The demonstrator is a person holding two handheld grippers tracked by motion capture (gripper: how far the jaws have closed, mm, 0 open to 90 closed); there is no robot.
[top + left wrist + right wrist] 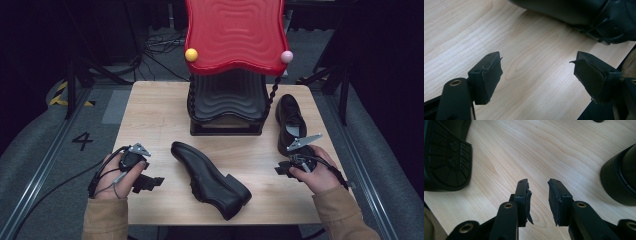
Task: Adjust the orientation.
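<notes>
Two black leather shoes are out on the wooden worktop (150, 120), and neither has been picked up yet. One shoe (210, 180) lies tipped on its side in the middle near the front edge, its toe pointing away to the left and its heel towards the person; the other shoe (291, 122) stands upright along the right side, just beside the foot of a tiered shoe rack (227, 107) with a red wavy top at the back of the worktop. The left gripper (150, 182) rests low on the left, its fingers (486, 80) spread wide with bare wood between them and the lying shoe just ahead in the left gripper view. The right gripper (282, 170) sits at the right front, its fingers (522, 200) parted with a narrow gap, grasping nothing (in the right gripper view the sole of the lying shoe shows to one side and the heel end of the upright one to the other). Judging by the layout, the work looks to be at its start: both shoes remain to be taken up and, probably, set on the rack, whose visible dark shelves look bare.
</notes>
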